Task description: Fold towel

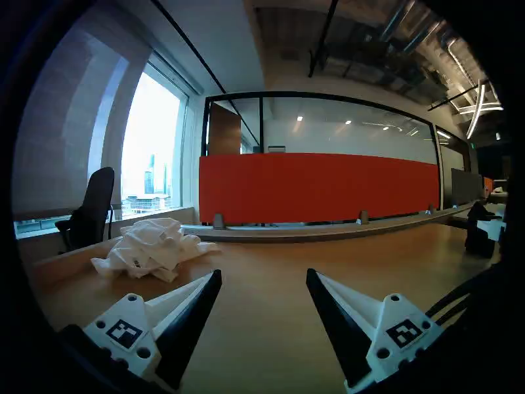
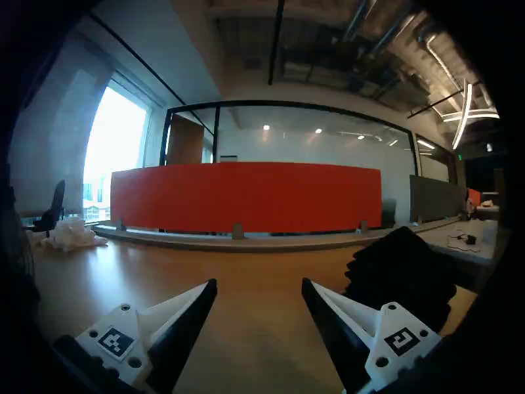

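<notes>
Towel is lying crumpled on the table. Left gripper and right gripper are hovering low and level, fingers spread apart, each wearing a square marker.

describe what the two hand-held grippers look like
The left hand-held gripper and right hand-held gripper look alike: two white wedge-shaped fingers tapering to points, with black inner faces. Each finger carries a square black-and-white marker and small round holes. Black cables run beside the left one.

Wooden table with crumpled towel
</notes>
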Tool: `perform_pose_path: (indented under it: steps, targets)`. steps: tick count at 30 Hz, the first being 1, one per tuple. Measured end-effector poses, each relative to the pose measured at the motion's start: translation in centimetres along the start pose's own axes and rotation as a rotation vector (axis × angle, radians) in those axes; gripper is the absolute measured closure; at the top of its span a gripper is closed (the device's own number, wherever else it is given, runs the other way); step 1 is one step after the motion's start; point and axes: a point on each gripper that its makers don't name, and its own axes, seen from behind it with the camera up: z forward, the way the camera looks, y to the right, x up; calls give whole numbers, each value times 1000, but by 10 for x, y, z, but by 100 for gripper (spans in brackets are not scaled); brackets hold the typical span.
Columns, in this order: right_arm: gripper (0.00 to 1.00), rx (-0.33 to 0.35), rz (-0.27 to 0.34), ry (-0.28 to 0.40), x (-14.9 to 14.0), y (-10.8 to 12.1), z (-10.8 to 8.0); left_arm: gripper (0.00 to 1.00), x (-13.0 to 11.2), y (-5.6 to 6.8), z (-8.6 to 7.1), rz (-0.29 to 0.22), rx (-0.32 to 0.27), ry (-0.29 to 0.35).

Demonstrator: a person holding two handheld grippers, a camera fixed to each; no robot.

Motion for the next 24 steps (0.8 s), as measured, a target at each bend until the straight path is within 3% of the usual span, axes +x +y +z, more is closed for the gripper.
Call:
perform_pose_path:
  steps: [24]
  targets:
    - [0,19,1,0,1,-3,-2,4,0,0,0,0,0,0]
